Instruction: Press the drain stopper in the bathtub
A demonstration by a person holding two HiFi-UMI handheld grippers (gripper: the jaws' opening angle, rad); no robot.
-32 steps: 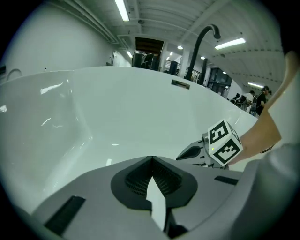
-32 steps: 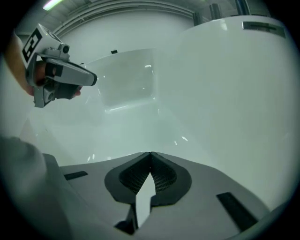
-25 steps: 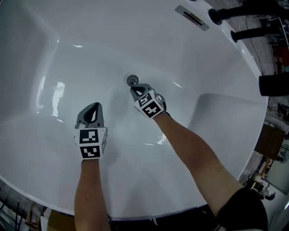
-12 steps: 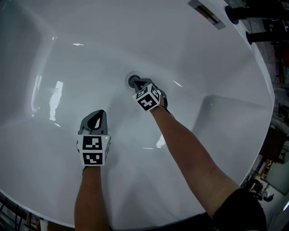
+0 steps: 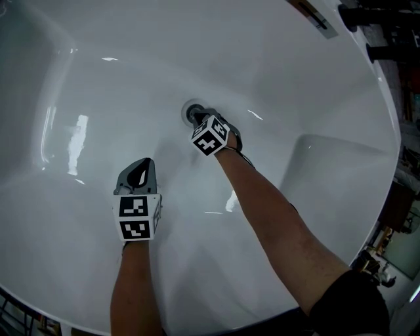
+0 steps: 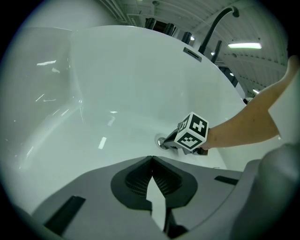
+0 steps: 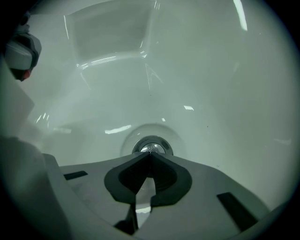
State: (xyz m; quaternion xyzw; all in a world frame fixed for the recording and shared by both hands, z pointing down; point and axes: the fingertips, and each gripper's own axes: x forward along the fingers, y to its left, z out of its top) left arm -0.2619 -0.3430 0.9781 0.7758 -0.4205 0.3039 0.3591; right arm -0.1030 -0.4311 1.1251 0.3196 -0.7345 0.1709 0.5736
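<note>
The round chrome drain stopper [image 5: 191,111] sits in the floor of the white bathtub [image 5: 98,79]. In the right gripper view the drain stopper [image 7: 151,146] lies just past the jaw tips. My right gripper [image 5: 199,117] is shut, its tips resting at the stopper's near edge and covering part of it; whether they touch it I cannot tell. In its own view the right gripper [image 7: 150,154] holds nothing. My left gripper [image 5: 138,165] hovers over the tub floor, nearer to me and to the left. It is shut and empty [image 6: 151,159], looking toward the stopper [image 6: 162,142].
An overflow slot [image 5: 315,16] is in the far tub wall, with dark faucet fittings [image 5: 377,13] on the rim beyond. A curved spout [image 6: 216,21] shows in the left gripper view. A raised ledge [image 5: 335,164] forms the tub's right side.
My right gripper has moved forward from just short of the drain until its tips sit over the stopper's near edge. The left gripper has drifted slightly nearer to me.
</note>
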